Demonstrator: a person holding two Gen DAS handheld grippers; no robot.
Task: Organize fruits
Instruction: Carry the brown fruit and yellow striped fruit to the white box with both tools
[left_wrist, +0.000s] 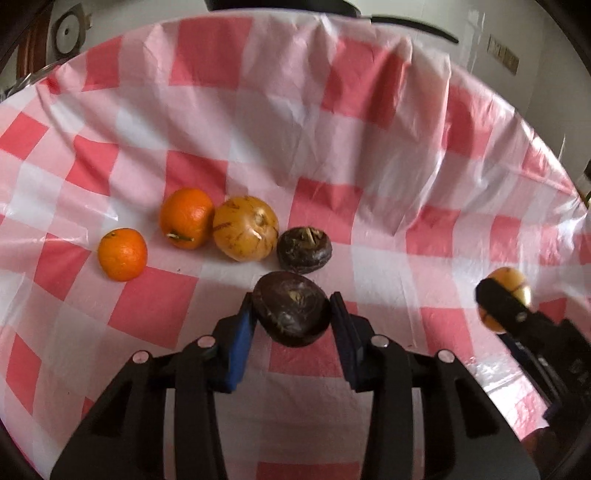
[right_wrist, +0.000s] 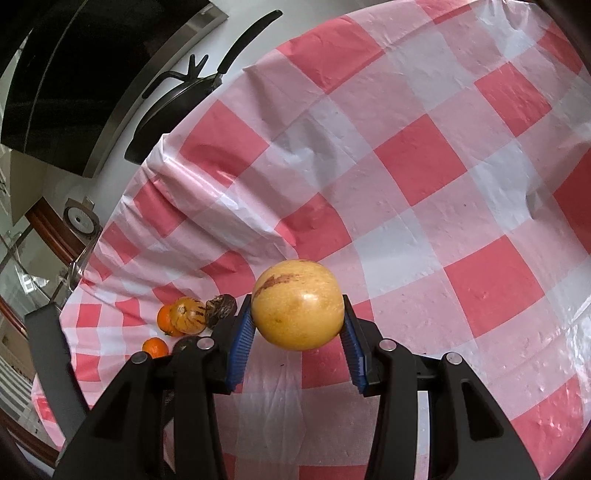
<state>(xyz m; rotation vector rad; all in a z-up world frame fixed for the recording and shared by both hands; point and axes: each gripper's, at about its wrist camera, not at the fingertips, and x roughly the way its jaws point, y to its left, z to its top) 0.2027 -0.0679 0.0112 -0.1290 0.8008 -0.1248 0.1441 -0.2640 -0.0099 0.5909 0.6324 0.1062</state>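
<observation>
Two fruits in hand at once. Nearest in the left wrist view, left gripper (left_wrist: 292, 316) pinching a dark brown fruit (left_wrist: 291, 309) between its blue pads, low over the checked tablecloth (left_wrist: 369, 155). Just beyond, a second dark fruit (left_wrist: 304, 250) lying on the cloth, touching or nearly touching a yellow striped fruit (left_wrist: 245, 228), then an orange (left_wrist: 186, 218) pressed against that, then a smaller orange (left_wrist: 122, 254) a little apart at the left end. Off to the right, right gripper (right_wrist: 297, 321) clamped on a plain yellow fruit (right_wrist: 297, 305), held well clear of the row. By the look of it, about two thirds along: four fruits lined up by kind, two left to set down, dark beside dark and yellow presumably by its striped twin. Underneath, thin red-and-white plastic, creased and rucked toward the far edge. Farther back, a black pan (right_wrist: 177, 96) with a long handle, a dark range hood, pale walls
</observation>
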